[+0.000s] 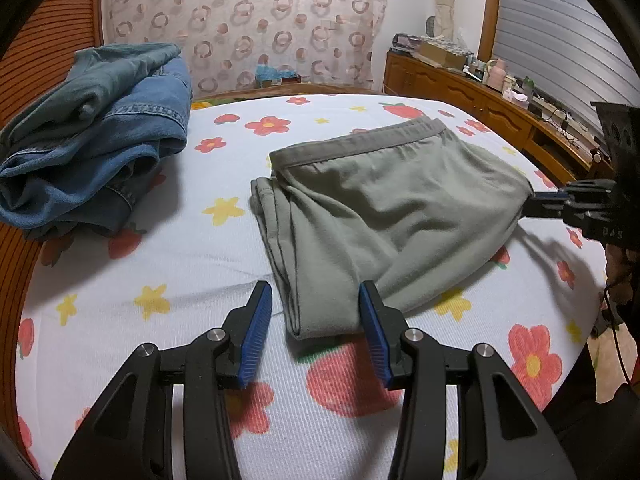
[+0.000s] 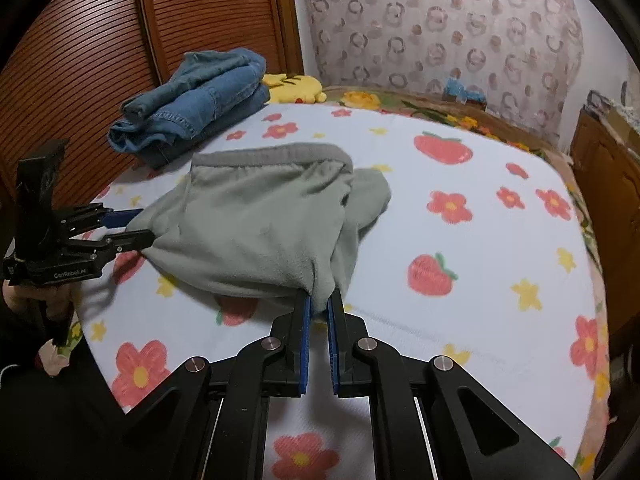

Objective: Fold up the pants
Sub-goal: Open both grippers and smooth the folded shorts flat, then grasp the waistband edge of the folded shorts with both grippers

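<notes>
Grey-green pants (image 1: 372, 216) lie folded on the flowered bed sheet (image 1: 200, 272), waistband toward the far side. My left gripper (image 1: 316, 296) is open, its blue pads on either side of the near folded end of the pants, not gripping. In the right wrist view the left gripper (image 2: 140, 224) sits at the pants' left edge. My right gripper (image 2: 319, 300) is shut on a bunched fold of the pants (image 2: 248, 224) at their near edge. It also shows in the left wrist view (image 1: 536, 204), at the pants' right corner.
Folded blue jeans (image 1: 100, 128) are stacked at the far left of the bed, next to a brown slatted headboard (image 2: 80, 56). A yellow plush (image 2: 296, 86) lies behind them. A wooden cabinet (image 1: 480, 100) with clutter stands at the right.
</notes>
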`<move>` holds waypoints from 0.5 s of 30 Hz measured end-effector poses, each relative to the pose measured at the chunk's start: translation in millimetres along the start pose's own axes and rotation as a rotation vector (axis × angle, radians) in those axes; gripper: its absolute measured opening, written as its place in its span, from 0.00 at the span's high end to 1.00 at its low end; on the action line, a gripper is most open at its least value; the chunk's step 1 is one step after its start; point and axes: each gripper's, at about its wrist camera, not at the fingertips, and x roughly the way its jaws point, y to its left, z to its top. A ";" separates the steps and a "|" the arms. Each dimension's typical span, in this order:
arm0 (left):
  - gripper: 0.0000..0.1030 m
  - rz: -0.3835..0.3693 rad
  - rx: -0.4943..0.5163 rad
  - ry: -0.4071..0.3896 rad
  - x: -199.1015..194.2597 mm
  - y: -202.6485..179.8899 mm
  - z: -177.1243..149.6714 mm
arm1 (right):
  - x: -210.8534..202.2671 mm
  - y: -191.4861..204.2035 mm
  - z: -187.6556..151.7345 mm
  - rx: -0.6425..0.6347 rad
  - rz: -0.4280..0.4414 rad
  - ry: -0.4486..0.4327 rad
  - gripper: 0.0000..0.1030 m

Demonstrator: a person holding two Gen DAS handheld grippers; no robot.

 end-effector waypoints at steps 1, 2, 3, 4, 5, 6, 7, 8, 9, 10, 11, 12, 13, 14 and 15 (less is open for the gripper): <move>0.55 -0.001 -0.002 0.002 -0.2 0.3 0.1 | -1.1 1.2 -0.5 -0.001 0.007 -0.001 0.92; 0.55 -0.004 -0.005 0.005 -0.5 0.7 0.3 | -3.0 1.3 -0.7 -0.002 0.013 -0.001 0.91; 0.55 -0.006 -0.009 0.007 -1.1 1.2 0.9 | -4.7 2.9 -1.2 -0.005 0.010 -0.001 0.91; 0.55 -0.007 -0.010 0.008 -1.9 1.0 1.6 | -7.2 0.2 0.2 -0.007 0.008 0.000 0.91; 0.55 -0.007 -0.009 0.004 -3.7 0.8 2.6 | -9.9 -0.7 0.9 -0.010 0.002 -0.002 0.89; 0.55 -0.004 -0.008 -0.004 -6.3 0.7 3.4 | -13.0 -1.6 1.7 -0.012 -0.013 -0.006 0.86; 0.55 -0.006 -0.007 -0.015 -9.9 1.3 5.2 | -16.8 -4.0 1.2 -0.014 -0.019 -0.011 0.86; 0.55 -0.008 -0.008 -0.023 -12.4 1.8 6.8 | -20.5 -5.0 2.0 -0.014 -0.019 -0.020 0.86; 0.55 -0.007 -0.008 -0.031 -14.7 2.5 8.7 | -23.4 -6.1 2.9 -0.014 -0.019 -0.028 0.85; 0.57 -0.003 -0.007 -0.040 -16.6 3.2 11.3 | -25.3 -6.5 5.4 -0.015 -0.028 -0.037 0.83; 0.58 0.000 -0.007 -0.046 -17.5 4.1 13.9 | -26.1 -7.1 7.1 -0.017 -0.037 -0.045 0.77; 0.60 0.000 -0.008 -0.049 -17.9 5.2 16.6 | -25.5 -7.1 9.4 -0.018 -0.040 -0.053 0.71; 0.61 0.000 -0.009 -0.051 -17.5 6.1 19.9 | -23.9 -7.6 13.1 -0.018 -0.038 -0.062 0.69; 0.63 -0.001 -0.011 -0.051 -16.4 7.4 21.9 | -21.8 -8.1 16.0 -0.018 -0.035 -0.064 0.66; 0.66 -0.004 -0.012 -0.047 -14.4 8.3 23.9 | -17.4 -7.3 20.0 -0.021 -0.034 -0.062 0.65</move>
